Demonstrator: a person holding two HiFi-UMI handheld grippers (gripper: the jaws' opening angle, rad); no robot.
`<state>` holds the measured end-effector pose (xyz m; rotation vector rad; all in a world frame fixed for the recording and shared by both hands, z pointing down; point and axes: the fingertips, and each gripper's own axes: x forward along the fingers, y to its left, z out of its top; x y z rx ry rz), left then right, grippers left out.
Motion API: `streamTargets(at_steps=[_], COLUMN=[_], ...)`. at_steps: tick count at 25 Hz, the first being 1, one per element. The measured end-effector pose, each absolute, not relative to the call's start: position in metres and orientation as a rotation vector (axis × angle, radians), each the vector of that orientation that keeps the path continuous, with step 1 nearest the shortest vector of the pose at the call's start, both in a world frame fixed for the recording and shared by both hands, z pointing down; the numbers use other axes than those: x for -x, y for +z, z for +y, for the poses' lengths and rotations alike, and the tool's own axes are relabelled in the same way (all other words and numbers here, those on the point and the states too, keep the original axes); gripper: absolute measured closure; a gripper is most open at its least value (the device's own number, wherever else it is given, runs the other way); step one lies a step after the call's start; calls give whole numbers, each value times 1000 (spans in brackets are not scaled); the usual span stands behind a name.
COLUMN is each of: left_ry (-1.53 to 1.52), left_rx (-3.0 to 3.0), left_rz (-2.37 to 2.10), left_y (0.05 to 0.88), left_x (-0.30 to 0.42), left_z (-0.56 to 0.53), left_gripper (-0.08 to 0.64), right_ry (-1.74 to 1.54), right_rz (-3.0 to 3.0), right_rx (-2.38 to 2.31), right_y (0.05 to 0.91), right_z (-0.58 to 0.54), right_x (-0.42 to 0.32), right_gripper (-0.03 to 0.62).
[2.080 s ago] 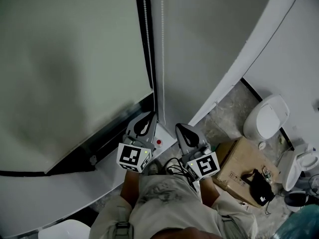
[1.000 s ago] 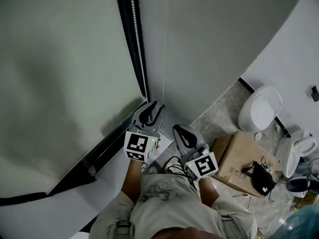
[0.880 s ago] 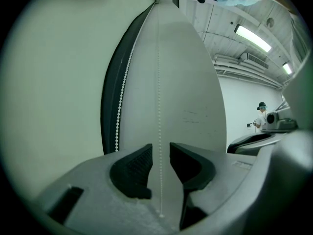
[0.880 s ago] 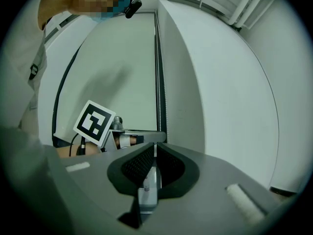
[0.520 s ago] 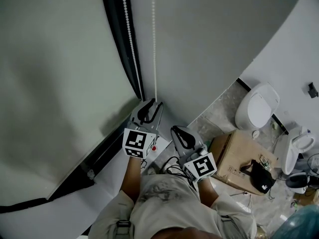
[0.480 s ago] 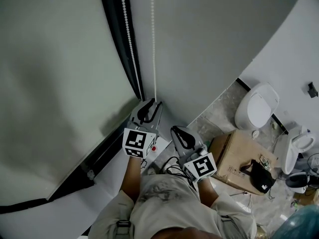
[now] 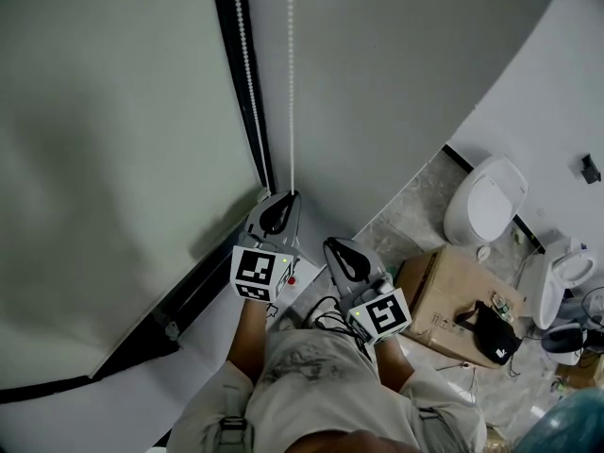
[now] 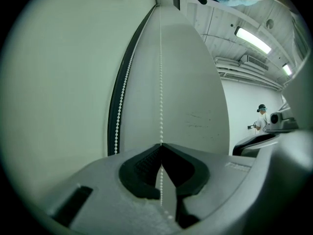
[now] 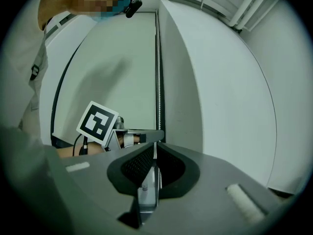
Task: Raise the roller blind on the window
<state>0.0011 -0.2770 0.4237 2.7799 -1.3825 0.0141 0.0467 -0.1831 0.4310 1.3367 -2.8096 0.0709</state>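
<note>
My grey L gripper (image 7: 289,199) (image 8: 161,148) is clenched. In the left gripper view its black-padded jaws meet at the tips, low centre of frame, w/ the right-hand strand of the white bead chain (image 7: 291,83) (image 8: 161,82) pinched between them. The beads run straight up from the tips to the top edge, and a few more show in the hollow below the pinch. In the head view that gripper sits at centre, tips on the strand, just right of the black window frame (image 7: 226,55). The chain's other strand hangs along that frame, apart from both grippers. My grey R gripper (image 7: 335,249) (image 9: 155,146) is closed too, tips together, w/ nothing gripped that I can see. The head view puts it lower right of the L one, clear of the chain. Thru its hollow in the right gripper view I see some beads and a grey metal bit, too cramped to say what that is. The pale grey-green roller blind (image 7: 113,159) fills the left half of the head view, w/ a dark strip (image 7: 137,347) slanting under its lower edge at lower left. Blind top and chain top are cut off by the upper edge. The chain's lower end is hidden behind the L gripper there.
</note>
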Motion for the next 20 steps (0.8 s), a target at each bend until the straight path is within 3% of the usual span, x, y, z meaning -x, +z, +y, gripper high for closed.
streamTargets(at_steps=[20], left_ry=[92], left_rx=[-2836], left_rz=[-1185], left_y=[437], left_x=[1], left_z=[-195], left_gripper=[552], right_ry=[-85], right_rz=[-3042], right_rx=[-1158], right_y=[340], right_z=[-168], right_x=[-12], right_gripper=[523])
